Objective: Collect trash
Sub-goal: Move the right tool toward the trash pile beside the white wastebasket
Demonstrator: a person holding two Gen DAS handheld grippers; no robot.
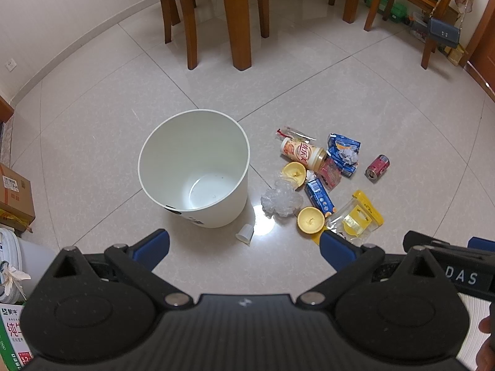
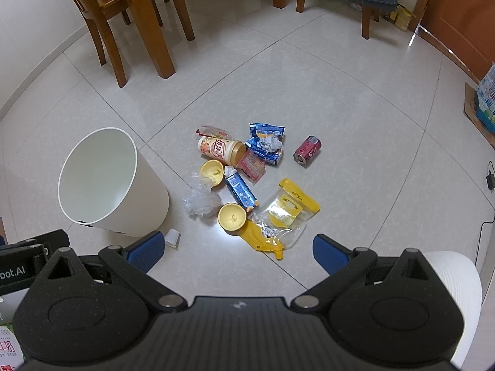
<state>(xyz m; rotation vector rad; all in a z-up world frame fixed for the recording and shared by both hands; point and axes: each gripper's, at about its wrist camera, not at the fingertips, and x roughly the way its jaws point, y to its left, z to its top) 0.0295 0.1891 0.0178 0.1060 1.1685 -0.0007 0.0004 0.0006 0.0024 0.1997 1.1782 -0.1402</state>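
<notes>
Both tongs stood wide and empty above a tiled floor, aimed steeply down at a scatter of trash. The left tongs hung before a white bin, upright and open-topped, with nothing visible inside. The right tongs hung over the litter just right of the bin.

The pile lay close together: a drink cup on its side, two orange halves cut side up, a blue carton, crumpled clear plastic, a blue wrapper and a yellow-edged pouch. A red can lay on its side a little apart to the right. A small white cap sat on the floor near the bin's base. Wooden chairs stood behind.
</notes>
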